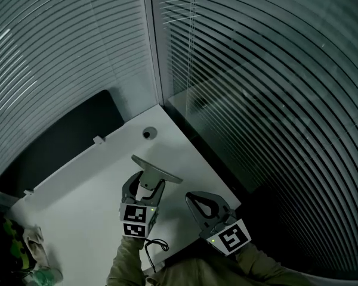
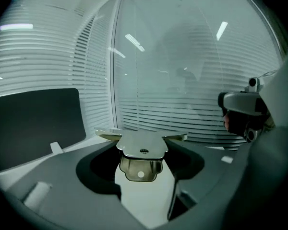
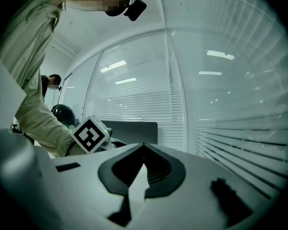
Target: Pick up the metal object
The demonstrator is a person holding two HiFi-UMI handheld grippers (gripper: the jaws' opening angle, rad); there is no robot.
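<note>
Left claw (image 2: 143,153) clamped on metal object (image 2: 142,147): jaws grip bent tab on both sides, flat plate lies across jaw tips. Object sits over white table (image 1: 77,201), toward far corner; lifted or resting, cannot tell. Right claw (image 3: 143,150) jaws together, nothing between, low over table just beside left claw. Dark panel (image 1: 59,139) along table's left edge. Slatted blinds (image 1: 274,70) behind.

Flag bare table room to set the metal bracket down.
Free: tabletop left of the left gripper, bordered by the dark panel and the near edge. A smaller strip lies between the cable hole and the held metal bracket. Crowded: near-left corner clutter; right gripper, jaws shut, takes the near-right edge.
</note>
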